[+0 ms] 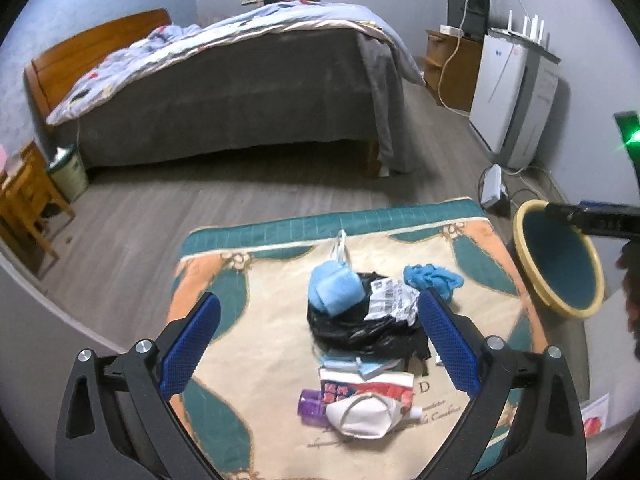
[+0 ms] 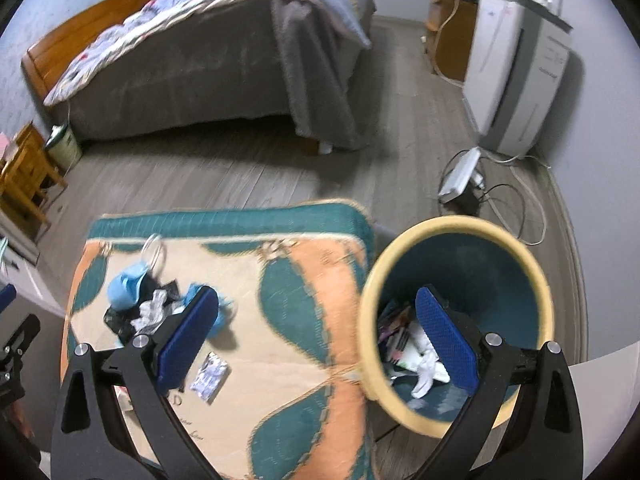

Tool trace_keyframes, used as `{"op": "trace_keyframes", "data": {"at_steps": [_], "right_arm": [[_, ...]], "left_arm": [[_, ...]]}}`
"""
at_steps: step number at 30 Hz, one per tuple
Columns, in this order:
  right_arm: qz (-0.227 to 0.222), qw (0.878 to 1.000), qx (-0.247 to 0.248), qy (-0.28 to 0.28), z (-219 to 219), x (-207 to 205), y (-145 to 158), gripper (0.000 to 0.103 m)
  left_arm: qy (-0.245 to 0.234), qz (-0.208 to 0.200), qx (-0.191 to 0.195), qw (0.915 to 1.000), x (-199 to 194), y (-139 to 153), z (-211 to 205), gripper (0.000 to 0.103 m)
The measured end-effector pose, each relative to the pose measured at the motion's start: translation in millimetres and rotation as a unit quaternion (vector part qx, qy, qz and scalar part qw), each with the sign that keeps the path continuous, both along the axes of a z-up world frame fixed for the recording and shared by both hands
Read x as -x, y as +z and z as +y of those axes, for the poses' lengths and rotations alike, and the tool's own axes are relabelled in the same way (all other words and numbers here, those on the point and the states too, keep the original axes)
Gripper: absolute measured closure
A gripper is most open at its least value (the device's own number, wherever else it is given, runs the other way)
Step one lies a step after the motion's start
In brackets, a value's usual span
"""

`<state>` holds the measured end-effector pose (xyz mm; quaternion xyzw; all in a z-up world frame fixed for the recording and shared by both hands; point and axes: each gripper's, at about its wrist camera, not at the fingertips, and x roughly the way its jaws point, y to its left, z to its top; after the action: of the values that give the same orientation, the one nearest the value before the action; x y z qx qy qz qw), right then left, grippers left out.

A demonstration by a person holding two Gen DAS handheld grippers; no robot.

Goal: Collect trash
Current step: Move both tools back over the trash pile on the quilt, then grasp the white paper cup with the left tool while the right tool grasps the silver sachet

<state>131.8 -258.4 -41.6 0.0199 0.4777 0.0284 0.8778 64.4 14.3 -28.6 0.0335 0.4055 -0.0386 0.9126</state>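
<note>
A heap of trash lies on a patterned cloth (image 1: 280,360): a black plastic bag (image 1: 356,328), a light blue mask (image 1: 336,290), a crumpled receipt (image 1: 390,300), a blue rag (image 1: 434,276), a white mask (image 1: 360,416) and a purple bottle (image 1: 308,404). My left gripper (image 1: 318,320) hangs open above the heap. My right gripper (image 2: 316,316) is open and holds nothing, over the cloth's right edge beside a yellow-rimmed teal bin (image 2: 480,272). The bin holds wrappers and white paper (image 2: 424,364). A small foil packet (image 2: 210,376) lies on the cloth (image 2: 304,320).
A bed (image 1: 224,92) with a grey cover stands behind. A white appliance (image 1: 516,96) and a wooden cabinet (image 1: 452,68) stand at the right wall, with a power strip and cables (image 2: 460,176) on the floor. A small bin (image 1: 68,172) and wooden furniture (image 1: 24,196) are at the left.
</note>
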Motion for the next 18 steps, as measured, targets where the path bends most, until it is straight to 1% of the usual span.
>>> {"op": "trace_keyframes", "data": {"at_steps": [2, 4, 6, 9, 11, 14, 16, 18], "right_arm": [[0.011, 1.0, 0.007, 0.011, 14.1, 0.8, -6.9, 0.006], [0.015, 0.999, 0.02, 0.021, 25.5, 1.4, -11.9, 0.006], [0.023, 0.999, 0.029, 0.026, 37.0, 1.6, -18.0, 0.006], [0.035, 0.998, 0.029, 0.031, 48.4, 1.1, -26.0, 0.006], [0.041, 0.998, 0.039, 0.036, 57.6, 0.2, -31.0, 0.006], [0.044, 0.997, 0.052, 0.041, 68.0, -0.6, -35.0, 0.006], [0.045, 0.997, 0.051, 0.041, 73.5, -1.2, -37.6, 0.006], [0.043, 0.998, 0.037, 0.032, 76.8, -2.4, -41.5, 0.006]], "left_arm": [[0.001, 0.013, 0.024, 0.9996, 2.3, -8.3, 8.9, 0.005], [-0.002, 0.032, 0.034, 0.9989, 3.9, -19.6, 11.8, 0.005], [-0.008, 0.047, 0.03, 0.9984, 7.9, -31.4, 12.0, 0.005], [-0.028, 0.068, 0.017, 0.9972, 13.1, -47.3, 5.7, 0.005], [-0.046, 0.08, 0.01, 0.9957, 17.4, -58.3, 0.3, 0.005], [-0.066, 0.096, 0.009, 0.9931, 22.2, -72.0, -6.2, 0.005], [-0.074, 0.108, 0.003, 0.9915, 24.5, -79.9, -9.8, 0.005], [-0.079, 0.112, 0.006, 0.9905, 24.5, -83.3, -10.4, 0.005]]}}
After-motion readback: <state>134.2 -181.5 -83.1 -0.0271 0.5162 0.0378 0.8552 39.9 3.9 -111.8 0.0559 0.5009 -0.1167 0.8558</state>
